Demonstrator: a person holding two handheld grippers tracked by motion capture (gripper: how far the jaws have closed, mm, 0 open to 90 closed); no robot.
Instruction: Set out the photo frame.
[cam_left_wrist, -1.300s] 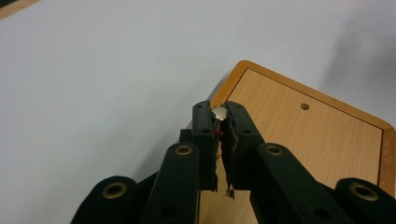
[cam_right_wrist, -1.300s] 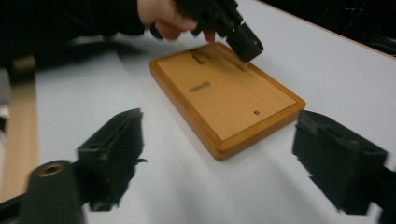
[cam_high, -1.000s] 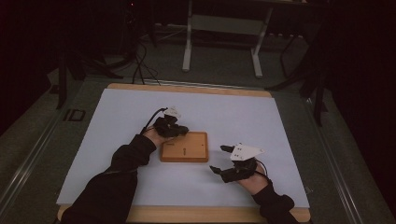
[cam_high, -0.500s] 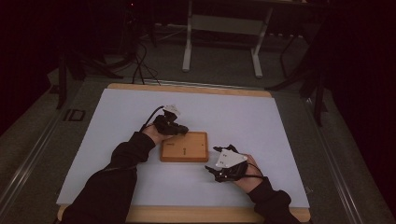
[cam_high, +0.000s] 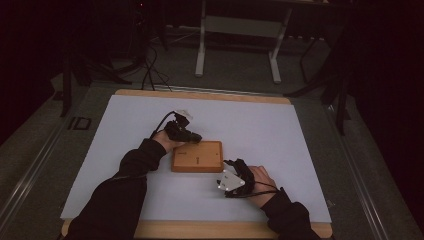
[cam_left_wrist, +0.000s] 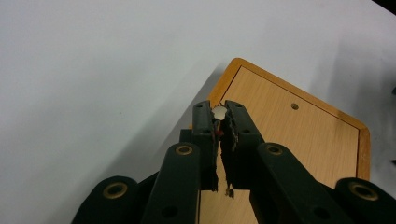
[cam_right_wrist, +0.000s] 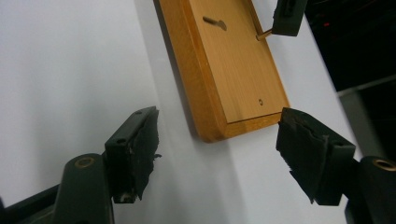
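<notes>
A flat wooden board (cam_high: 197, 156) lies mid-table on the white mat. My left gripper (cam_high: 196, 137) rests at its far left edge, shut on a small brass pin (cam_left_wrist: 218, 112) whose tip touches the board (cam_left_wrist: 299, 140). In the right gripper view the pin (cam_right_wrist: 264, 33) pokes out below the left gripper's jaw. My right gripper (cam_high: 229, 168) sits low at the board's near right corner, open. Its jaws have just been closing. The board's corner (cam_right_wrist: 212, 133) lies in the gap of the right gripper (cam_right_wrist: 217, 126), untouched by either pad. The board has a small hole (cam_right_wrist: 260, 100) and a dark slot (cam_right_wrist: 215, 22).
The white mat (cam_high: 280, 135) covers a table with a wooden rim (cam_high: 200, 230). Behind the table, a metal stand's legs (cam_high: 237, 50) and cables sit on the dark floor. Open mat stretches to the right and left of the board.
My right gripper has moved left and down, from beside the board to its near right corner. The left gripper has stayed at the board's far edge.
</notes>
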